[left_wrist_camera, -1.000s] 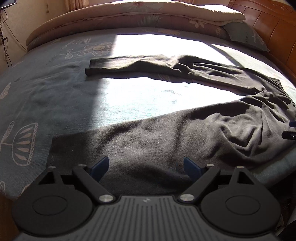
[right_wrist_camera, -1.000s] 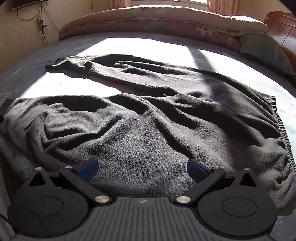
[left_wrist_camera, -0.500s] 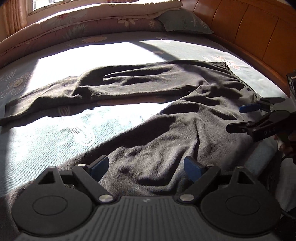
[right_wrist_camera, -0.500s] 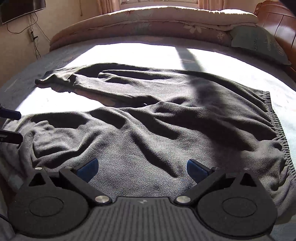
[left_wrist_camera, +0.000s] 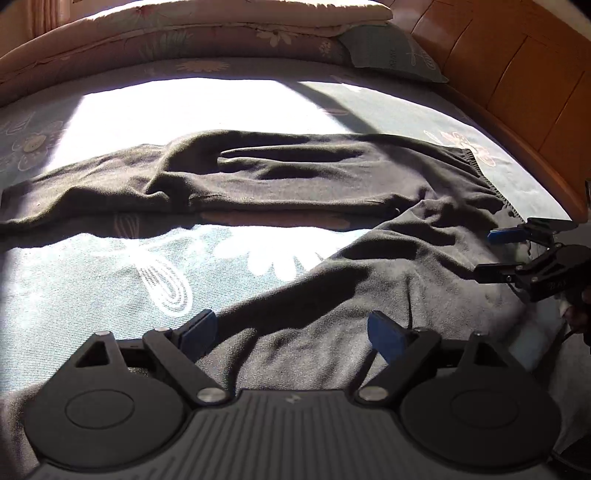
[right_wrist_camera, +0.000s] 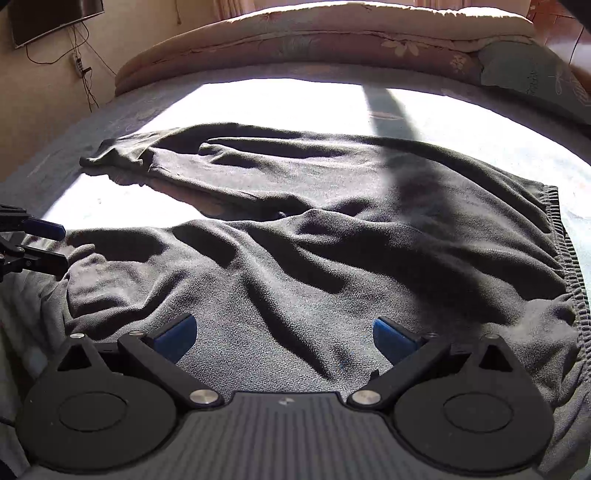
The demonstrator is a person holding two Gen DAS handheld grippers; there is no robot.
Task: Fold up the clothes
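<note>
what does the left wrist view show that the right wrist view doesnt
Only the left wrist view shows the wooden headboard and the white flower print on the bedsheet, plus the right gripper from the side, jaws open.

Only the right wrist view shows the wall TV with its hanging cables, and the left gripper from the side, open.

Both show the dark trousers spread out unfolded, the rolled quilt and the green pillow.

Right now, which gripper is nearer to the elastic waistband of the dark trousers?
The right gripper. It hovers open over the seat of the dark trousers, close to the elastic waistband. The left gripper hovers open over the near leg, farther from it.
</note>
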